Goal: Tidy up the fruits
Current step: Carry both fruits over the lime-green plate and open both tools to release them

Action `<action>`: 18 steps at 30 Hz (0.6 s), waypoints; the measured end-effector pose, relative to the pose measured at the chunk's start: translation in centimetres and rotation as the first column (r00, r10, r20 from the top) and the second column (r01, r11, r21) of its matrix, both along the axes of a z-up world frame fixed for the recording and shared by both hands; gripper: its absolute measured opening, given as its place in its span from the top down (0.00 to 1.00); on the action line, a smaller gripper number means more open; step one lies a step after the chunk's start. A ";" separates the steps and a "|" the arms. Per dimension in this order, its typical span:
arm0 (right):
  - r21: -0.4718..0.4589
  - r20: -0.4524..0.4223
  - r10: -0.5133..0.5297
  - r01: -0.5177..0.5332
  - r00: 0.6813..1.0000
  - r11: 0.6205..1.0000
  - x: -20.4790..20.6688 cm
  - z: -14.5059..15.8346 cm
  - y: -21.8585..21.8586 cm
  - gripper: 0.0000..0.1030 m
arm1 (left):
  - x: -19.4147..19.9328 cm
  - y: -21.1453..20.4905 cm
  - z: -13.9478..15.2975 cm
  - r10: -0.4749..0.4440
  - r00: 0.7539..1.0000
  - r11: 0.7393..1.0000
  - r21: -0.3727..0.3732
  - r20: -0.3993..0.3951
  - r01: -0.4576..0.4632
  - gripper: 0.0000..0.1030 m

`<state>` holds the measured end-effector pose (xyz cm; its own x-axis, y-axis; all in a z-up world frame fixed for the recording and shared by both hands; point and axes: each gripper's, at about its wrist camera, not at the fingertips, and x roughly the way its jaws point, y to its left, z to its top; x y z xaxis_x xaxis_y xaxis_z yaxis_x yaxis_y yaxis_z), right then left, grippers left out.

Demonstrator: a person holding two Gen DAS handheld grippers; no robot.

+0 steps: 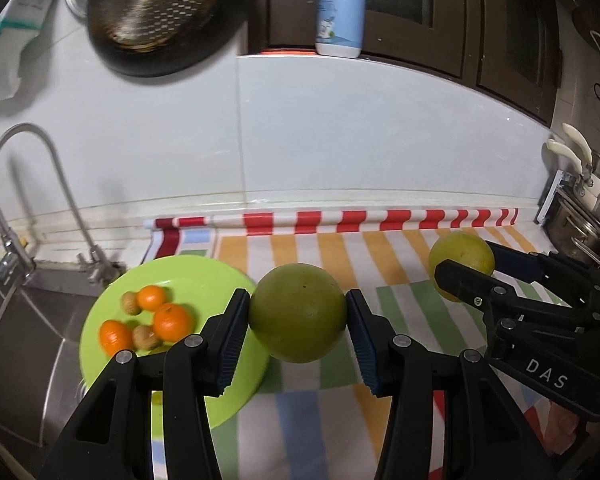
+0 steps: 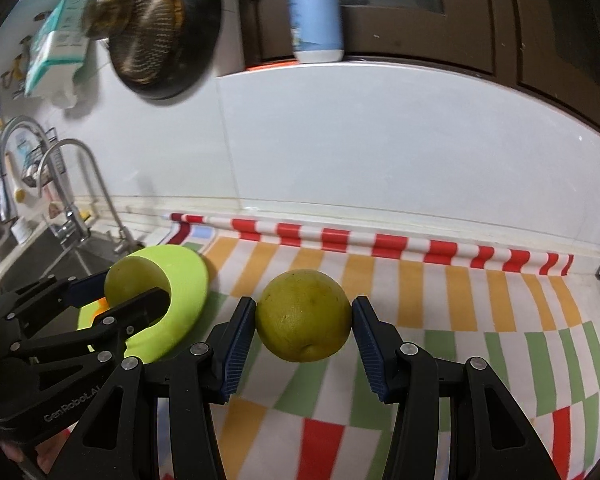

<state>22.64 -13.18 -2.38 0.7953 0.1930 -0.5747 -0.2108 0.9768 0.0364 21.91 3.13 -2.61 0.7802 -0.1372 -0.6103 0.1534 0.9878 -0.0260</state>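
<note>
Left tool point(image 1: 298, 316) clamps a green citrus point(image 1: 298, 312) beside the green plate point(image 1: 112, 300); right tool point(image 2: 304, 316) clamps a yellow-green citrus point(image 2: 303, 314). Lower gently beside the mandarins point(image 1: 172, 320)

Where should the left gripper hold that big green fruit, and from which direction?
Across its widest middle, coming in level from the front, one pad on each side. The left gripper already sits that way on the green fruit: the fruit is round and smooth, so anything above or below the widest part would likely squeeze it out. The blue ribbed pads help there.
</note>
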 end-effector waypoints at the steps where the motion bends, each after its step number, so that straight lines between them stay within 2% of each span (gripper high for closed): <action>1: -0.003 0.002 0.009 -0.009 1.000 1.000 -0.1 0.0 0.5 0.51 | -0.3 0.3 0.0 0.006 1.000 1.000 0.000 -0.001 -0.006 0.53; 7: -0.015 0.006 0.074 -0.074 0.997 0.997 -0.5 0.0 3.1 0.51 | -1.6 2.6 -0.6 0.032 0.999 0.999 0.002 -0.011 -0.032 0.53; 18: -0.019 -0.014 0.209 -0.210 0.978 0.978 1.2 -0.9 7.8 0.51 | -1.5 6.1 -2.1 0.066 0.997 0.998 0.025 -0.041 -0.065 0.53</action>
